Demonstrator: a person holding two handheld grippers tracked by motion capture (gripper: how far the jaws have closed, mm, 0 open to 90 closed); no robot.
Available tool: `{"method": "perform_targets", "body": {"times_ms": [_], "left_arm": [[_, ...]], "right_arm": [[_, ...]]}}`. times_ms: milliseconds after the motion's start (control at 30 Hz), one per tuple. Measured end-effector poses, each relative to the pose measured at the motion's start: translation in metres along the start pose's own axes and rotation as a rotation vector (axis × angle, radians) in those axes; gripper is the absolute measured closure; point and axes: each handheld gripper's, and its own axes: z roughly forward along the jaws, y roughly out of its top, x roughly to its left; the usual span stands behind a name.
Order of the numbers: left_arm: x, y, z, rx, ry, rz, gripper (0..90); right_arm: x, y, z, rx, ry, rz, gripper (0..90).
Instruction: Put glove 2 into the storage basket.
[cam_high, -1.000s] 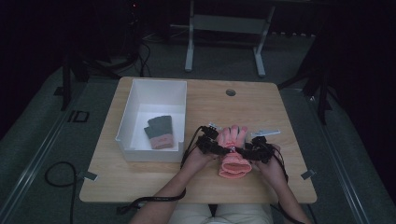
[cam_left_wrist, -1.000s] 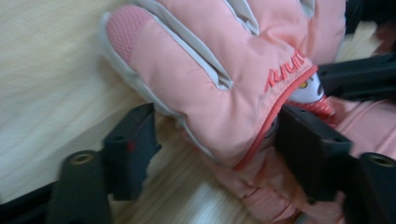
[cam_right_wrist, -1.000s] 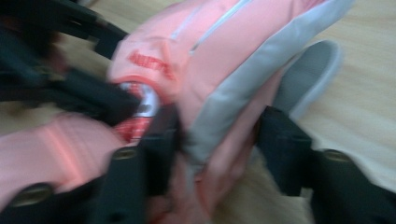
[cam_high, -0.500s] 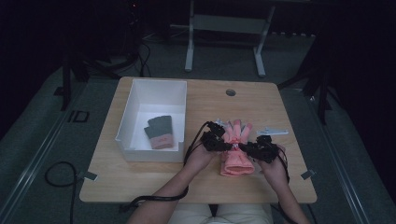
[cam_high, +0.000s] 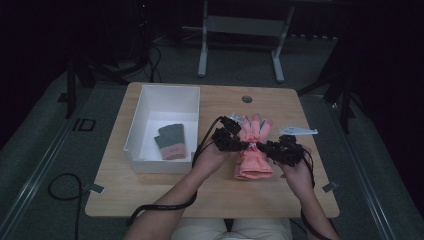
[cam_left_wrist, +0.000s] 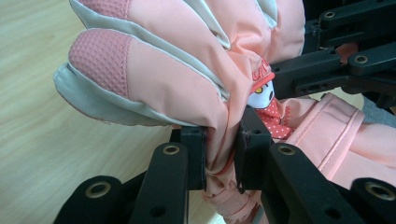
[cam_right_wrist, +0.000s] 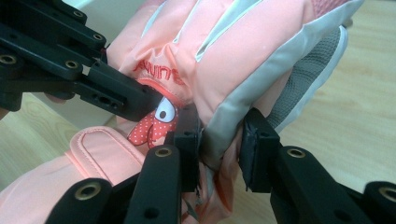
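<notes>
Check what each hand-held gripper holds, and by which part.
Both grip the pink glove. The left hand-held gripper pinches bunched fabric at one side near the wrist; the right hand-held gripper pinches the opposite side edge.

Both arms are reaching in over the table (elbows bent), the left gripper (cam_high: 235, 142) and right gripper (cam_high: 267, 147) facing each other, each one's jaws pinching cloth tight.
</notes>
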Motion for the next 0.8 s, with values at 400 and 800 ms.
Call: {"method": "perform_targets", "body": {"times_ms": [400, 800], "left_arm": [[0.010, 0.018, -0.046, -0.014, 0.046, 0.023, 76.6], [0.033, 0.027, -0.097, -0.022, 0.099, 0.016, 76.9]], "right_arm": [[0.021, 0.039, -0.003, -0.060, 0.028, -0.028, 71.1], [0.051, 0.081, 0.011, -0.091, 0.051, -0.051, 71.3]]}}
